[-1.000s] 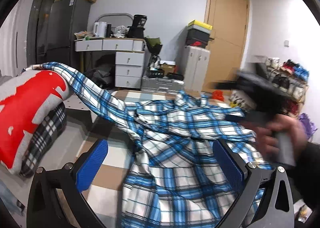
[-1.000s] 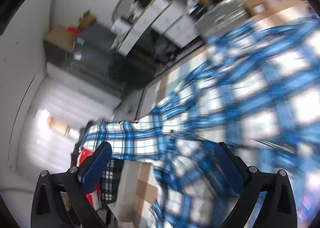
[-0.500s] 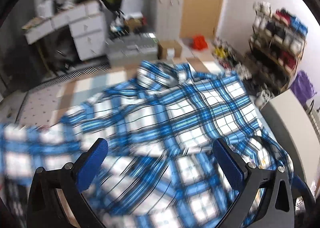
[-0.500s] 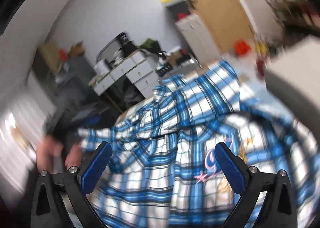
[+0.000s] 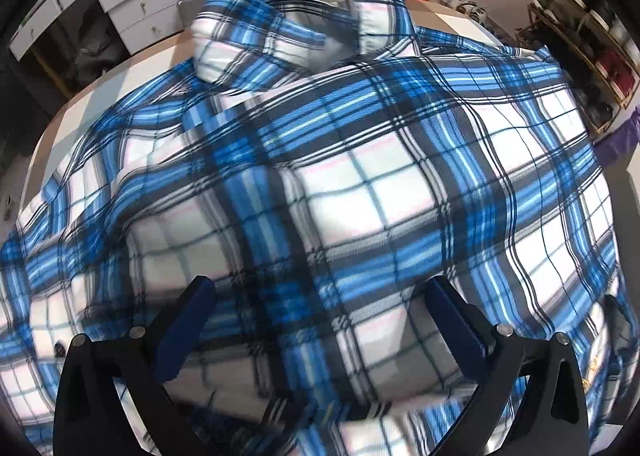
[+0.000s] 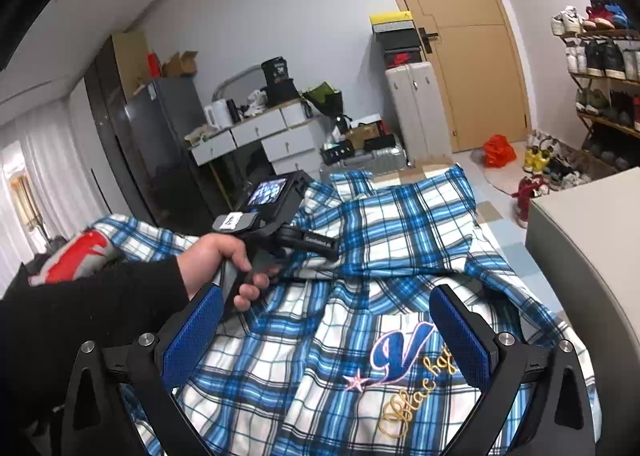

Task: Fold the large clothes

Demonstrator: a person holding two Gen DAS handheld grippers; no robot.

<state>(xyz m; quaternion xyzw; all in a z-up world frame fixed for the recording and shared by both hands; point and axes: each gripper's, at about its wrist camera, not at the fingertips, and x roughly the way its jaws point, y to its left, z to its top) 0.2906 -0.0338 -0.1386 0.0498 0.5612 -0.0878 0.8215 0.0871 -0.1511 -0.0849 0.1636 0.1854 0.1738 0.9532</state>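
Note:
A large blue, white and black plaid shirt lies spread over a checked surface, with its collar at the far end. My left gripper hovers close over the shirt's middle, open, with nothing between its blue pads. In the right wrist view the shirt shows an embroidered "V" logo near me. My right gripper is open just above that part. A hand in a black sleeve holds the left gripper's handle over the shirt's left side; its fingers are hidden there.
A red and grey cushion lies at the left beside a shirt sleeve. A white cabinet top borders the right side. Beyond stand a drawer desk, a grey fridge, a wooden door and a shoe rack.
My left gripper swung from the sleeve side toward the collar and dropped close over the shirt. My right gripper turned and steadied above the logo. Both stayed open.

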